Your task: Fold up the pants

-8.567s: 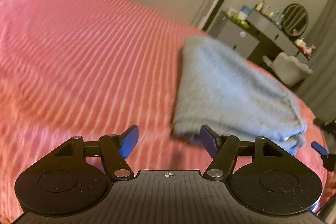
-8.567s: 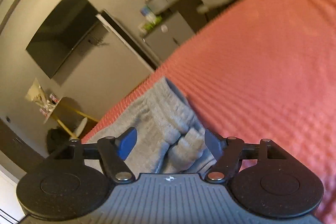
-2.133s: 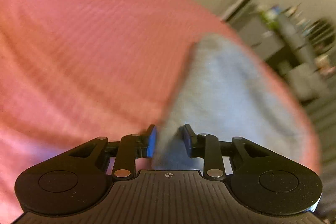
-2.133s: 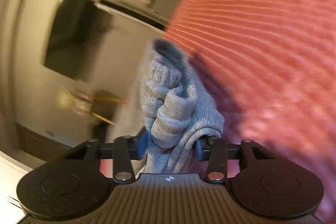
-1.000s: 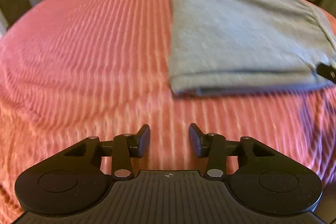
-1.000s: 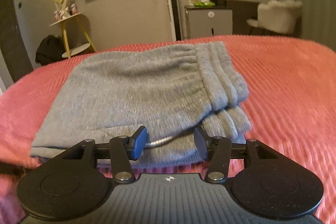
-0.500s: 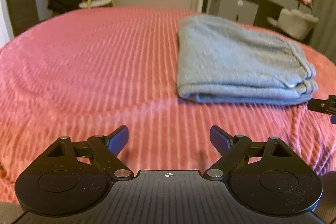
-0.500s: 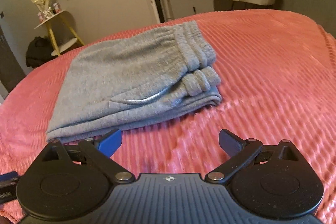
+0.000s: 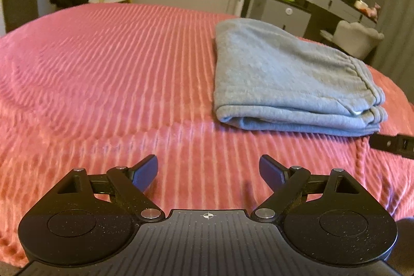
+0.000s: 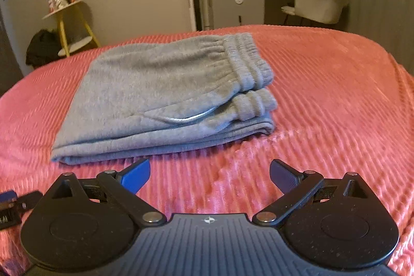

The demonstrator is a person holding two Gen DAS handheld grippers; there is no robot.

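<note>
Although both tools hang free above the bed [image 9: 103, 64], the grey pants [image 10: 165, 89] already lie as a compact stacked bundle on the pink ribbed bedspread, so the folding reads as done or all but done. The left gripper [image 9: 208, 170] has its blue-padded fingers spread wide with nothing between them, and the right gripper [image 10: 209, 173] is likewise released and empty. From the left wrist view the pants [image 9: 284, 79] sit ahead and off to the right, well apart from the fingers, with the folded edge facing the camera. From the right wrist view the bundle sits ahead and slightly left, its near edge just beyond the left fingertip, so the right gripper looks the nearer of the two. The long axis of the bundle runs roughly left to right across both views, the ribbed waistband and cuffs [image 10: 248, 76] stacked at the right end and the rounded fold at the left. Any last tidy-up would probably mean reaching forward to that near edge, each tool taking its own end.
</note>
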